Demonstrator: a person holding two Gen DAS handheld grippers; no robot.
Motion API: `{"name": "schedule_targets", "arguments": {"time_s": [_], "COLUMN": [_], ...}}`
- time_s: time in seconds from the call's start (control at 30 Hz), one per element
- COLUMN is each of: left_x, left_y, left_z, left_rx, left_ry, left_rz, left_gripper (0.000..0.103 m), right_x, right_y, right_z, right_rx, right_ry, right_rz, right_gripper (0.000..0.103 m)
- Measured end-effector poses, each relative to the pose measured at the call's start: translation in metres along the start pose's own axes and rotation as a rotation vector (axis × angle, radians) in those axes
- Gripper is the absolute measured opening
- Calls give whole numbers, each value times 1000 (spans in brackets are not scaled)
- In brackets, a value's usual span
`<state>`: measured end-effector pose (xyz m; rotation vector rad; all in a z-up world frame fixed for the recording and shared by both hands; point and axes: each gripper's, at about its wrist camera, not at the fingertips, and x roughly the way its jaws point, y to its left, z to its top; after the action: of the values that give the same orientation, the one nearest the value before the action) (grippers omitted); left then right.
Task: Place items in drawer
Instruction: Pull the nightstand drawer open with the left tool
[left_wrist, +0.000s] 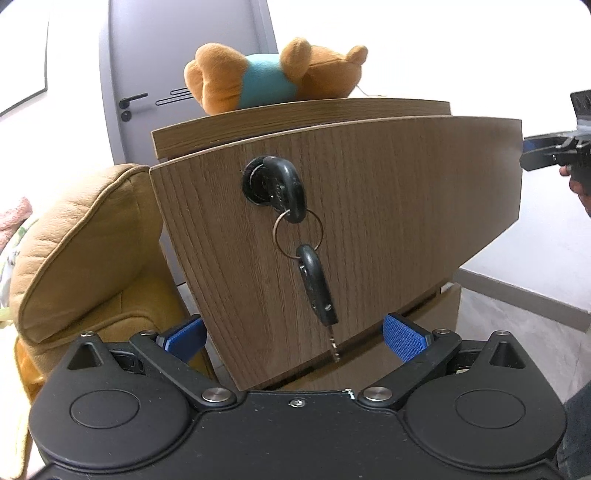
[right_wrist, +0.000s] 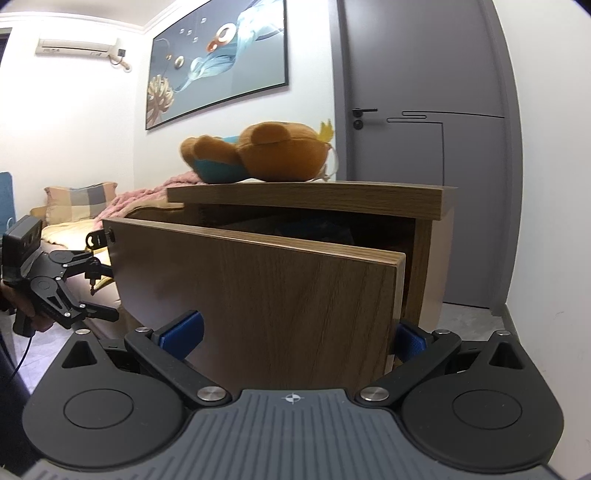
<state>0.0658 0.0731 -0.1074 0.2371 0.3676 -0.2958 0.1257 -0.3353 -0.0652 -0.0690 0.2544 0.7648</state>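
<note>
A wooden nightstand (right_wrist: 306, 195) has its top drawer (right_wrist: 258, 288) pulled partly out, its inside dark. On the drawer front (left_wrist: 388, 206) a black key (left_wrist: 280, 184) sits in the lock, with a second key (left_wrist: 317, 284) hanging from a ring. A brown teddy bear in a teal shirt (left_wrist: 273, 77) (right_wrist: 266, 155) lies on the nightstand top. My left gripper (left_wrist: 295, 336) (right_wrist: 107, 291) is open, close to the drawer front below the keys. My right gripper (right_wrist: 295, 338) (left_wrist: 535, 151) is open at the drawer's right corner, its blue pads (right_wrist: 183, 332) straddling the front panel.
A tan cushioned seat (left_wrist: 74, 251) stands left of the nightstand. Behind it is a grey door (right_wrist: 424, 147). A bed with a pink blanket (right_wrist: 140, 199) and plaid pillow (right_wrist: 81, 199) lies to the left. A person's hand (right_wrist: 22, 306) holds the left gripper.
</note>
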Motion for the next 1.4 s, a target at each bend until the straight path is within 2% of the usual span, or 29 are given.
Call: {"name": "schedule_targets", "arguments": {"time_s": [0.17,0.3,0.77,0.87,1.13,1.4], "left_x": [-20,-34,-62,-67,-87,-124], "left_y": [-7,-16,-26,-30,-38,-40], "left_z": [-5,-9,-8,-6,9,39], "left_rx": [-24,-79,-192,-151,-137,-169], "left_ry": [5,1,14,-8,-80,-191], "left_rz": [-1,27,58,78,129,185], "left_gripper": [100,100,100,101,101,101], "right_x": [-16,-27,-49,-47,-41,-56], "right_y": [10,20,39,41,48,54], "right_z": [-3,-5,-11,-10,-4,19], "right_rx": [-3,-5,8,12,71,86], "right_ry": [2,12,12,17,21,-124], "right_rz": [23,29,33,14,-76,-133], "right_gripper": [103,103,103,103,103,103]}}
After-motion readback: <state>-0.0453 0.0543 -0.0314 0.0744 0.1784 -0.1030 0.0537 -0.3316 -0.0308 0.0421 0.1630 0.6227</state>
